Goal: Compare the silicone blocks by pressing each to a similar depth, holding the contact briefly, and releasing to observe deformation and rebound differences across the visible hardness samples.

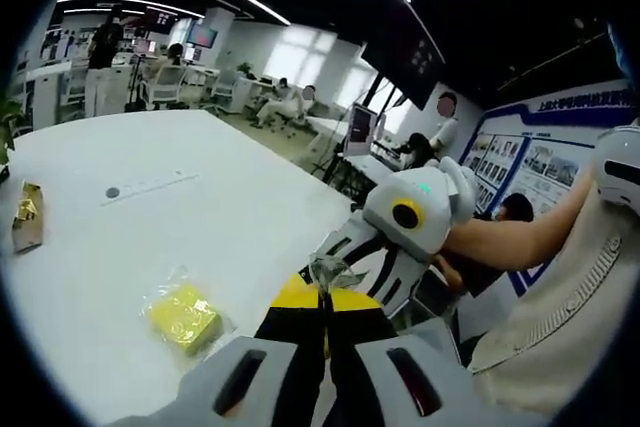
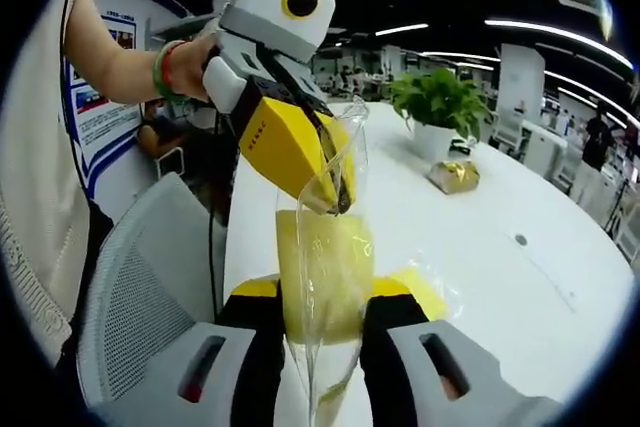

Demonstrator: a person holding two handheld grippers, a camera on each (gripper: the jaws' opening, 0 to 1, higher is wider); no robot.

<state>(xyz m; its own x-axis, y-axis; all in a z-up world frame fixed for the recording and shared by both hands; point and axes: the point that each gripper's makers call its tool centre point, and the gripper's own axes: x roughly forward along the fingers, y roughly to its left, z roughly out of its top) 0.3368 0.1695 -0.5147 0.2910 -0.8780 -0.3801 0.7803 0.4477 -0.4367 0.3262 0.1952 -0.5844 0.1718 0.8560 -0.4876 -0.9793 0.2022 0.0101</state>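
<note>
Grippers work as pair on one bagged sample. Right gripper (image 2: 322,347) clamped on lower part of clear bag (image 2: 325,197) holding yellow silicone block (image 2: 325,282), upright between its jaws, likely steadying it. Left gripper (image 2: 335,192) above, jaws pinched together on bag's top edge, probably to open or peel wrapper before pressing. Second yellow block (image 1: 185,317) in wrapper lies on white table (image 1: 150,237), beside left gripper. Count: two yellow blocks, two grippers. Farther off: one gold-wrapped item (image 2: 455,175), one potted plant (image 2: 440,107).
</note>
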